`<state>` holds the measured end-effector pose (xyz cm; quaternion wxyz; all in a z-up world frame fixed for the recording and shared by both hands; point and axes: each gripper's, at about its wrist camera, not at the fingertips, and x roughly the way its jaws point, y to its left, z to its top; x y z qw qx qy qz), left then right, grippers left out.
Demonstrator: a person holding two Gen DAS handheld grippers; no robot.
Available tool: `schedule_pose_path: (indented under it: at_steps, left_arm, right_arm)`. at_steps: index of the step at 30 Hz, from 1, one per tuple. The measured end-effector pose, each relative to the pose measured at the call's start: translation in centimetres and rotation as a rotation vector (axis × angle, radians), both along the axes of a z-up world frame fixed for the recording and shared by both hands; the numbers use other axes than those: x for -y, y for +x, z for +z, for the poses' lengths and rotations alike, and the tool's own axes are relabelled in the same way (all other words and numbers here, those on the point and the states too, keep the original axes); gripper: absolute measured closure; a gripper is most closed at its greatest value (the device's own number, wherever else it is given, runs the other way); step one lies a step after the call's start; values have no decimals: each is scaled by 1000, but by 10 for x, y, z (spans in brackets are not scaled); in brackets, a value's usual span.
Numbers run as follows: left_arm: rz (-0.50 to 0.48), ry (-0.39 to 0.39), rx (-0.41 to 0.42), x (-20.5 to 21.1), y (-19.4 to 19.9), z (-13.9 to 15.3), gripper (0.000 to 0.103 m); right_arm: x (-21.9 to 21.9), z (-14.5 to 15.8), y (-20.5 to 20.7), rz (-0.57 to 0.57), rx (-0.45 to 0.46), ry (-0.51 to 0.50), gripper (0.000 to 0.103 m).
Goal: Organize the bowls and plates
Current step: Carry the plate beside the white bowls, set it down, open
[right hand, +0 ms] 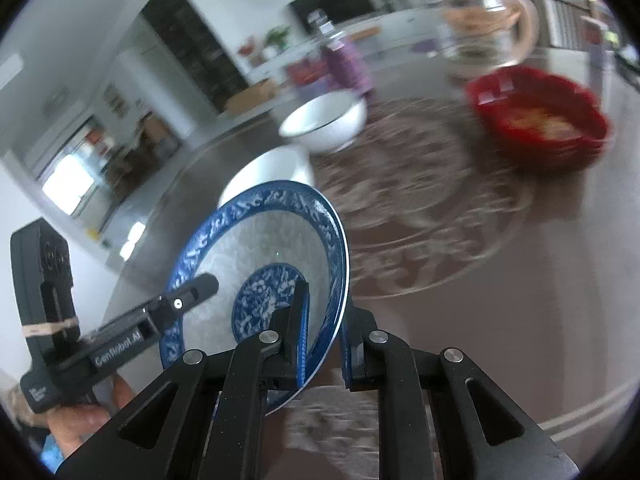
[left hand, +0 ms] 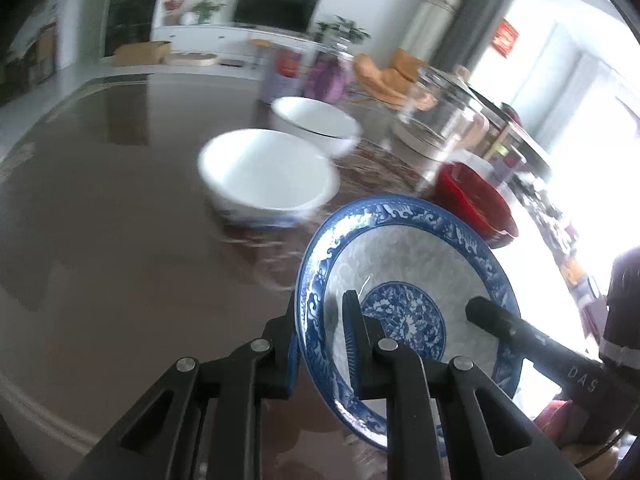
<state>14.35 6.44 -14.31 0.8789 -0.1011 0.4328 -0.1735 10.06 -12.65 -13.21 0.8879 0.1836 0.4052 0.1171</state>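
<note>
The dark brown counter (left hand: 100,208) carries two white bowls, the nearer bowl (left hand: 268,176) close beside the farther bowl (left hand: 316,120), with a red dish (left hand: 476,204) and a glass jug (left hand: 444,128) off to the right. The blue-and-white plate (left hand: 404,276) is tilted above the counter, held from both sides: the left claw (left hand: 320,328) pinches its left rim, and the right claw (right hand: 324,320) pinches the opposite rim

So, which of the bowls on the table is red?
The red bowl beside the glass jug, at the table's far right. The two other bowls standing on the table are plain white inside.
</note>
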Motion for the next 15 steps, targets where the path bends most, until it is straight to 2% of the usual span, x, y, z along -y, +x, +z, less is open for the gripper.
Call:
schedule_pose_path:
  at_steps: [7, 11, 14, 15]
  left_arm:
    - [-83, 6, -21, 63, 34, -21, 85]
    - [-85, 23, -45, 80, 50, -33, 85]
    - [-80, 46, -28, 86, 51, -35, 85]
    - [-73, 49, -18, 87, 51, -34, 77]
  right_arm:
    - [65, -17, 11, -142, -16, -40, 88]
    - [80, -36, 19, -171, -44, -31, 88]
    - [86, -42, 16, -175, -36, -20, 88]
    - [85, -42, 14, -173, -25, -20, 85]
